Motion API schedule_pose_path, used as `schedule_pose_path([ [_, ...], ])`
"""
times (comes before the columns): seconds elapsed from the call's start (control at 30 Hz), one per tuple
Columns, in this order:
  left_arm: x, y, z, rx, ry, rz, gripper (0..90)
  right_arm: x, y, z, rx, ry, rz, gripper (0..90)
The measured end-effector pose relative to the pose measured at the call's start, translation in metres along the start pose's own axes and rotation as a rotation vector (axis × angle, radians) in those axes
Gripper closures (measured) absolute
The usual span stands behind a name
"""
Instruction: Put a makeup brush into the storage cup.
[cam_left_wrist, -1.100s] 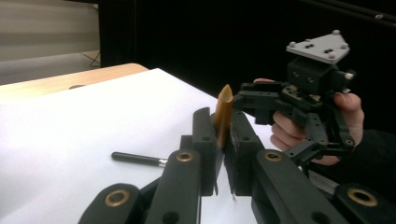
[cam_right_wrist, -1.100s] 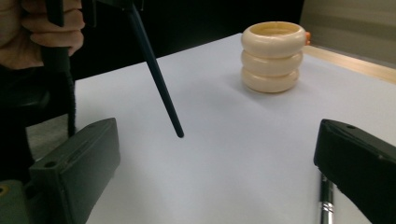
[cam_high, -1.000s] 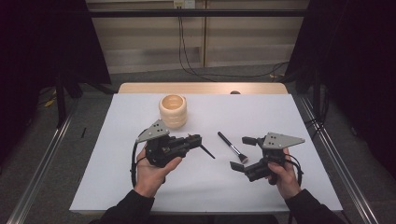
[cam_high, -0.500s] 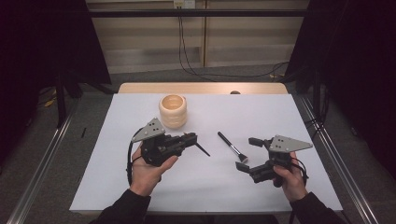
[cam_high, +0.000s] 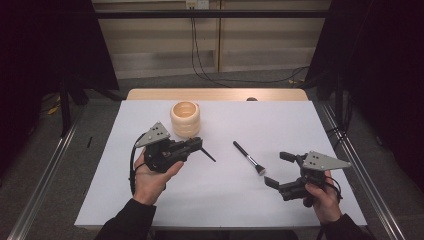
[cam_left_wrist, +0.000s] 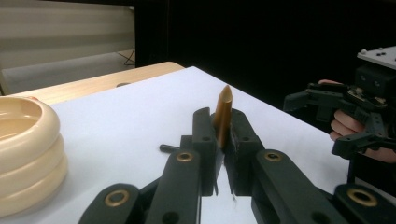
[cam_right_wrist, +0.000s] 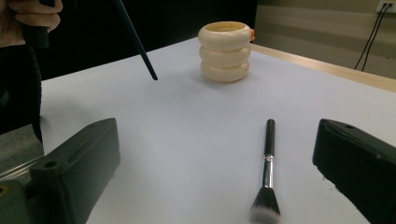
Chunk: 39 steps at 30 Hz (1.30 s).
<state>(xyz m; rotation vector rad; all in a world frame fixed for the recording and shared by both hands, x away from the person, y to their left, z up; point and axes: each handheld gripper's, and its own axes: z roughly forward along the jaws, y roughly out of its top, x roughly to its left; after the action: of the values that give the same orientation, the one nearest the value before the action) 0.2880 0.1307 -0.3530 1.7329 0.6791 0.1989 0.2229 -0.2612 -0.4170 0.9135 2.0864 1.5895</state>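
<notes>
Left gripper sits left of centre in the high view, held above the white surface, jaws clenched on a thin dark stick whose free end slants down and right toward frame centre. In the left gripper view the stick's brown end pokes up between the two pinched jaws. Right gripper is at lower right of the high view, jaws spread wide with nothing between them, pointing left toward the makeup brush. Brush lies flat on the surface just right of frame centre, handle toward upper left, bristles toward lower right, just beside the right jaws but not touching. In the right gripper view the brush lies between the two open jaws, bristle end nearest the camera at the bottom edge. Cream ribbed holder stands upright at upper centre-left, just above the left gripper, well apart from the brush. Right gripper view shows it at top centre, behind the brush.
</notes>
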Motion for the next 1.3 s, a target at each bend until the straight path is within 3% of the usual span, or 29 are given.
schedule_pose_path([
  [0.03, 0.0, 0.001, 0.0, 0.002, 0.02, -0.001, 84.1, 0.0, -0.001, -0.002, 0.0, -0.004, 0.004, 0.1],
  [0.13, 0.003, 0.003, 0.0, -0.005, 0.01, 0.001, 84.1, 0.0, -0.004, -0.008, -0.005, -0.021, 0.004, 0.0],
  [0.2, 0.006, 0.004, -0.001, 0.005, 0.031, 0.002, 84.1, 0.0, -0.007, -0.011, -0.015, -0.056, 0.009, 0.2],
  [0.23, 0.008, 0.004, 0.0, -0.005, 0.016, -0.005, 84.1, 0.0, -0.008, -0.012, -0.02, -0.059, 0.013, 0.3],
  [0.27, 0.009, 0.004, -0.001, -0.002, 0.038, -0.009, 84.1, 0.0, -0.01, -0.013, -0.025, -0.064, 0.019, 0.2],
  [0.43, 0.016, 0.01, -0.002, -0.009, 0.044, -0.004, 84.1, 0.001, -0.016, -0.019, -0.038, -0.086, 0.03, 0.1],
  [0.47, 0.016, 0.012, -0.002, -0.008, 0.069, -0.005, 84.0, 0.001, -0.017, -0.02, -0.039, -0.084, 0.03, 0.0],
  [0.8, 0.032, 0.024, -0.003, -0.014, 0.107, -0.004, 84.1, 0.003, -0.026, -0.025, -0.06, -0.124, 0.041, 0.0],
  [0.93, 0.039, 0.025, 0.0, -0.025, 0.107, -0.019, 84.1, 0.003, -0.027, -0.024, -0.051, -0.117, 0.028, 0.0],
  [1.0, 0.041, 0.027, 0.001, -0.023, 0.132, -0.014, 84.1, 0.002, -0.028, -0.023, -0.052, -0.113, 0.026, 0.0],
  [1.2, 0.051, 0.035, 0.003, -0.02, 0.154, -0.002, 84.1, 0.001, -0.029, -0.023, -0.043, -0.107, 0.026, 0.0],
  [1.3, 0.056, 0.038, 0.004, -0.04, 0.157, -0.021, 84.1, 0.002, -0.03, -0.022, -0.052, -0.112, 0.026, 0.0],
])
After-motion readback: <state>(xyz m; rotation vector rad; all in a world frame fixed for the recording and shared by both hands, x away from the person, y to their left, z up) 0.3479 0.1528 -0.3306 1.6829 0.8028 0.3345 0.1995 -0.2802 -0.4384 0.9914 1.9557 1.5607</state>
